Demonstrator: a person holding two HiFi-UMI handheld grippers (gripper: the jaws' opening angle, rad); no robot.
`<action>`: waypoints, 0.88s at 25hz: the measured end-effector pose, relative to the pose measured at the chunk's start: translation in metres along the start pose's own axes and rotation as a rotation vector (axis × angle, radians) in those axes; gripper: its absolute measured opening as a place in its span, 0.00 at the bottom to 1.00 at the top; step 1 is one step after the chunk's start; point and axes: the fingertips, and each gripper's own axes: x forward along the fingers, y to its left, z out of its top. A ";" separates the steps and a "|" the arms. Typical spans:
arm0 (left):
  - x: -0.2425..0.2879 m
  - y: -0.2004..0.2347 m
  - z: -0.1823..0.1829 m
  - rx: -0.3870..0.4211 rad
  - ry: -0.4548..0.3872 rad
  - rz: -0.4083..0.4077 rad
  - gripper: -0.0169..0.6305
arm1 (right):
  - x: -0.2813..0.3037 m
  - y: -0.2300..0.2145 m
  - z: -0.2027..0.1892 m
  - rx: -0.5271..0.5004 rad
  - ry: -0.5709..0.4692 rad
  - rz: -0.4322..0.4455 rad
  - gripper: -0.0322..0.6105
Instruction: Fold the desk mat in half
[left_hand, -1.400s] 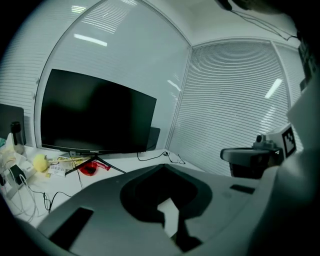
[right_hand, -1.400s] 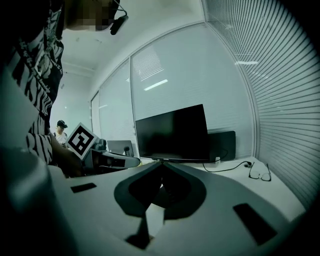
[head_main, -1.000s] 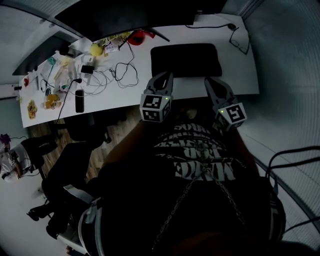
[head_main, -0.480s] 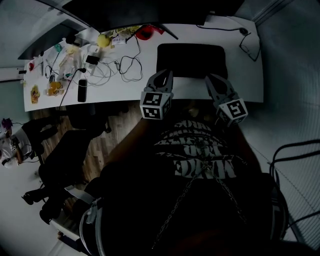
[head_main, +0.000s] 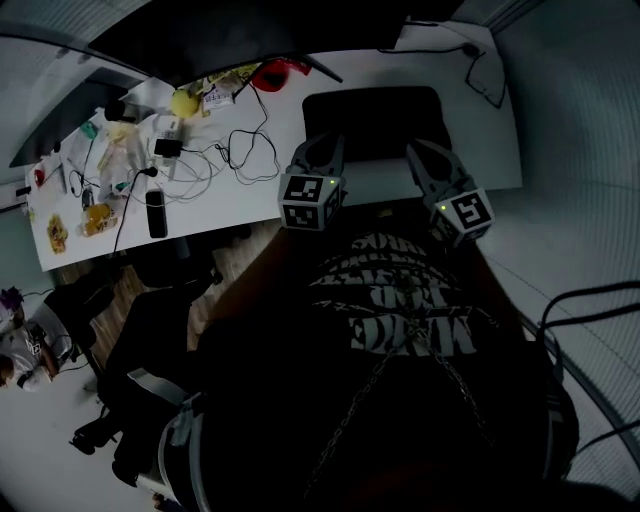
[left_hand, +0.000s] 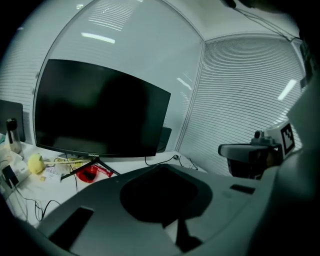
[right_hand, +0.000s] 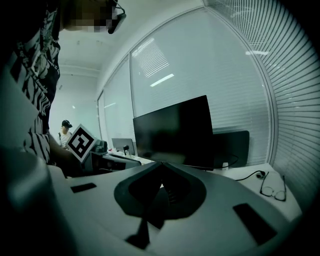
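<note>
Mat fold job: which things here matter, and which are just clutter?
Job:
- desk mat
- left gripper, shut, empty
- right gripper, shut, empty

Lying about:
- monitor
- glasses
- cables
- yellow thing
- red thing

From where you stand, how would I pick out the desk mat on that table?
Find the long white desk under the big dark monitor. On its right half lies the mat. It is the only large flat black rectangle there; cables and small clutter sit to its left, glasses to its right.
</note>
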 end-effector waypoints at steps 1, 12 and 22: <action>0.005 0.003 0.000 0.000 0.004 -0.015 0.04 | 0.003 0.001 0.001 0.004 0.006 -0.013 0.05; 0.074 -0.007 -0.023 0.025 0.162 -0.095 0.04 | -0.009 -0.063 -0.026 0.072 0.052 -0.122 0.05; 0.140 -0.031 -0.075 0.058 0.336 -0.047 0.04 | -0.027 -0.194 -0.118 0.193 0.351 -0.123 0.05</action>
